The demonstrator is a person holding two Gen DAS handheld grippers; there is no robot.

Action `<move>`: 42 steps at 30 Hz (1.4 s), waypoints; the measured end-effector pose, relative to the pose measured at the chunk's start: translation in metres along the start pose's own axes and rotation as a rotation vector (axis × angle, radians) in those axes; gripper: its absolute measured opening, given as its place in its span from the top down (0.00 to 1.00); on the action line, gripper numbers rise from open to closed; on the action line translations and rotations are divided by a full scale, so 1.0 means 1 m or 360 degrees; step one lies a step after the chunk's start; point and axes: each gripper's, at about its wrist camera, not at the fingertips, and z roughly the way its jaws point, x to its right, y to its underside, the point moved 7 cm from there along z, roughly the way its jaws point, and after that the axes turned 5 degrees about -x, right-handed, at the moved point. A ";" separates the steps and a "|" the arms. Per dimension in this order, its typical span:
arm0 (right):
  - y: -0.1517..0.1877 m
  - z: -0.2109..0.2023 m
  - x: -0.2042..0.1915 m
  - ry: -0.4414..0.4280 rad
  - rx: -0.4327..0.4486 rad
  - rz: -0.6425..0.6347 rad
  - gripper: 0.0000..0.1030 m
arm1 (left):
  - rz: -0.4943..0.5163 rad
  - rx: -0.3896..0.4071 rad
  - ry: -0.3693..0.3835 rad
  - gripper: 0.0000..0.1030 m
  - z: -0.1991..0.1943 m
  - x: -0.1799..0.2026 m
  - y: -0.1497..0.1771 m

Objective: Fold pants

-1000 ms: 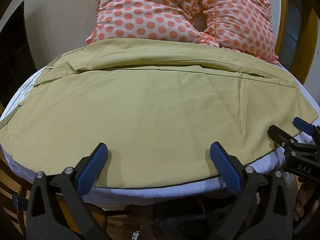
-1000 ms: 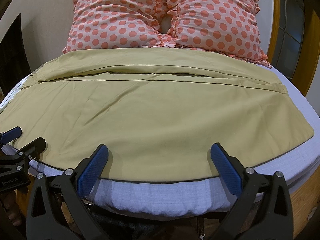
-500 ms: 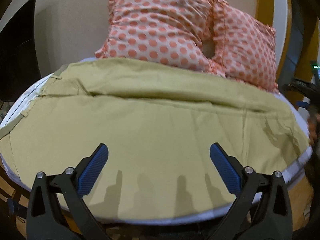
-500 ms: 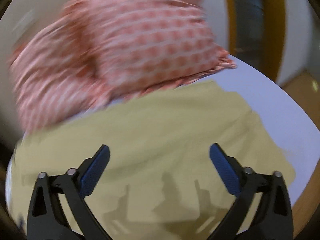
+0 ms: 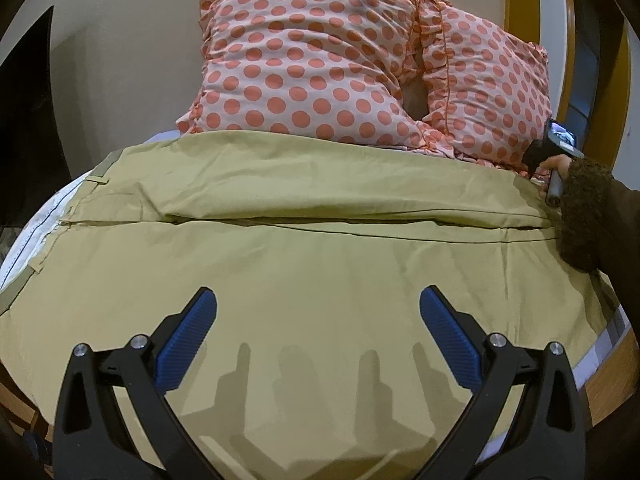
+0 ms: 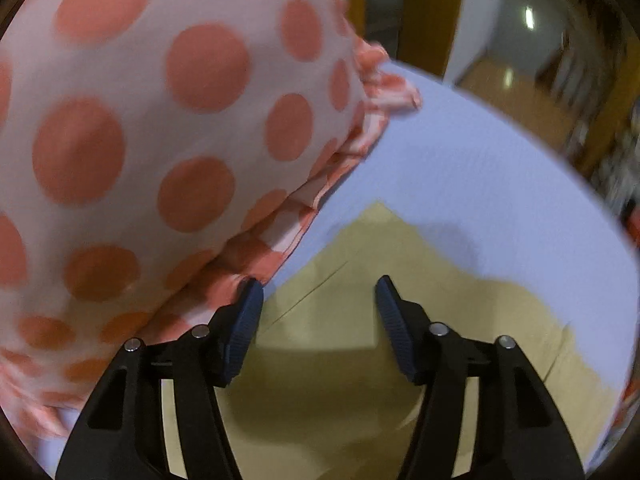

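Observation:
Khaki pants [image 5: 312, 256] lie spread flat across the bed, waistband at the left, legs running right. My left gripper [image 5: 316, 312] is open and empty, just above the near leg. My right gripper [image 6: 318, 300] is open, jaws partly closed in, empty, over the far hem corner of the pants [image 6: 384, 248] beside the pillow. In the left wrist view the right gripper's body [image 5: 554, 156] and my sleeved arm [image 5: 588, 216] are at the far right edge of the pants.
Two pink pillows with orange dots [image 5: 320, 64] lie at the head of the bed, the right one [image 6: 160, 140] touching the pants' far edge. The white sheet [image 6: 500, 184] shows beyond the hem. A wooden bed frame [image 5: 612, 368] lies at the right.
My right gripper swung from the near edge to the far right hem corner by the pillow and its jaws narrowed. My left gripper moved forward over the near leg.

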 end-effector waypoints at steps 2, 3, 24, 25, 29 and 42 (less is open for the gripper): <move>0.005 -0.002 -0.004 -0.0083 0.0065 -0.0118 0.69 | -0.0010 -0.0006 0.0012 0.02 0.003 -0.001 0.001; 0.009 -0.004 -0.002 -0.0124 0.0084 -0.0152 0.75 | -0.0018 -0.0004 0.0016 0.02 0.004 -0.002 0.002; 0.180 -0.115 0.205 -0.1384 -0.0017 0.0334 0.95 | -0.0274 0.0279 0.0292 0.02 -0.045 -0.053 -0.020; 0.185 -0.104 0.205 -0.1388 -0.0113 0.0367 0.93 | -0.0302 0.0291 0.0326 0.02 -0.046 -0.057 -0.024; 0.201 -0.103 0.209 -0.1394 -0.0176 0.0427 0.56 | -0.0397 0.0276 0.0292 0.02 -0.045 -0.075 -0.035; 0.167 -0.117 0.214 -0.1553 0.0147 0.0399 0.99 | -0.0714 -0.0059 0.0187 0.09 0.069 -0.151 -0.122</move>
